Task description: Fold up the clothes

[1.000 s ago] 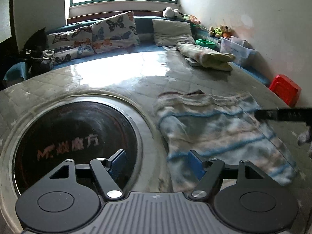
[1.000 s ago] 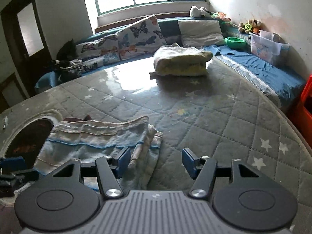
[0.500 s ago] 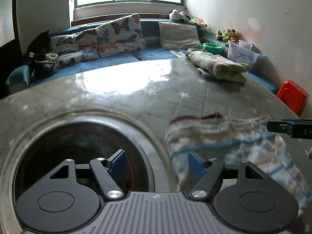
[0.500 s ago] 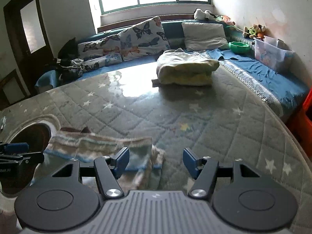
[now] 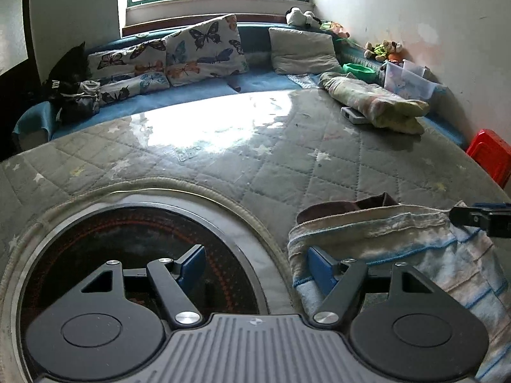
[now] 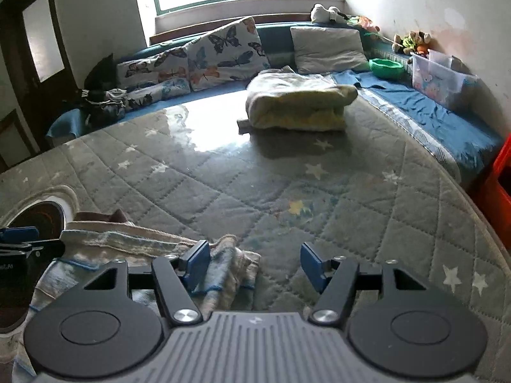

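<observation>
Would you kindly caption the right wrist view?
Open right tool hovering over the striped folded garment on a quilted star-print mat.

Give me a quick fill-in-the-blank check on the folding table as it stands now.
1. The jaws of both the left gripper and the right gripper stand ____.
2. The striped garment has thin stripes coloured ____.
3. The red stool stands at the table's ____ edge.
4. The pillows under the window carry a ____ print.

Missing words: open; blue; right; butterfly
</observation>
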The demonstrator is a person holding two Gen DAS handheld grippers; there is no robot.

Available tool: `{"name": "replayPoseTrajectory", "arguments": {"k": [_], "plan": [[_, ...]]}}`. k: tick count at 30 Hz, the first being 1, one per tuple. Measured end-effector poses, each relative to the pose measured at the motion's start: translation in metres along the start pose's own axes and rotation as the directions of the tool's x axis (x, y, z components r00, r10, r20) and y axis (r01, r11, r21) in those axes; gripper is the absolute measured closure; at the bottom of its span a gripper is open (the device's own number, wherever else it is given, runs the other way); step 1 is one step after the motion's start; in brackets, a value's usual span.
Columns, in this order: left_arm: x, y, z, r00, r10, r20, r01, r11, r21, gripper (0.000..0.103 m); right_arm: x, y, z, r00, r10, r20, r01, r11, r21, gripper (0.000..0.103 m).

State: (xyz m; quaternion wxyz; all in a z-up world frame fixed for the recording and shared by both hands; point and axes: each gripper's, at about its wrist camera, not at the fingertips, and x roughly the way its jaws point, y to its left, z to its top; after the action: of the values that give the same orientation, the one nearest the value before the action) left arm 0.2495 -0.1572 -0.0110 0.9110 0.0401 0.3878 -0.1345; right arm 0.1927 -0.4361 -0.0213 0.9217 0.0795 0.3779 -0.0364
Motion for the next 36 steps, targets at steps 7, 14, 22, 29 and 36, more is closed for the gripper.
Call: {"name": "replayPoseTrajectory", "arguments": {"k": [7, 14, 22, 29, 36], "plan": [[-0.016, 0.0, -0.008, 1.0, -0.014, 0.0, 0.014, 1.0, -0.002, 0.027, -0.025, 0.007, -0.004, 0.999, -0.01, 0.047, 0.012, 0.999, -0.031, 0.024], [-0.046, -0.006, -0.023, 0.999, -0.033, 0.019, 0.033, 0.999, 0.003, 0.011, -0.056, 0.015, -0.021, 0.997, 0.001, 0.082, 0.002, 0.999, -0.042, 0.014], [-0.08, -0.012, -0.045, 0.997, -0.051, 0.051, 0.05, 0.999, 0.017, 0.0, -0.085, 0.029, -0.047, 0.993, -0.004, 0.115, 0.011, 0.998, -0.065, 0.0], [-0.099, -0.009, -0.064, 0.997, -0.059, 0.057, 0.059, 0.998, 0.002, 0.0, -0.104, 0.037, -0.07, 0.991, 0.015, 0.13, -0.007, 0.998, -0.056, 0.0], [-0.118, -0.006, -0.082, 0.995, -0.069, 0.078, 0.069, 0.998, -0.004, 0.0, -0.125, 0.049, -0.092, 0.984, 0.006, 0.178, 0.005, 0.998, -0.062, 0.0]]}}
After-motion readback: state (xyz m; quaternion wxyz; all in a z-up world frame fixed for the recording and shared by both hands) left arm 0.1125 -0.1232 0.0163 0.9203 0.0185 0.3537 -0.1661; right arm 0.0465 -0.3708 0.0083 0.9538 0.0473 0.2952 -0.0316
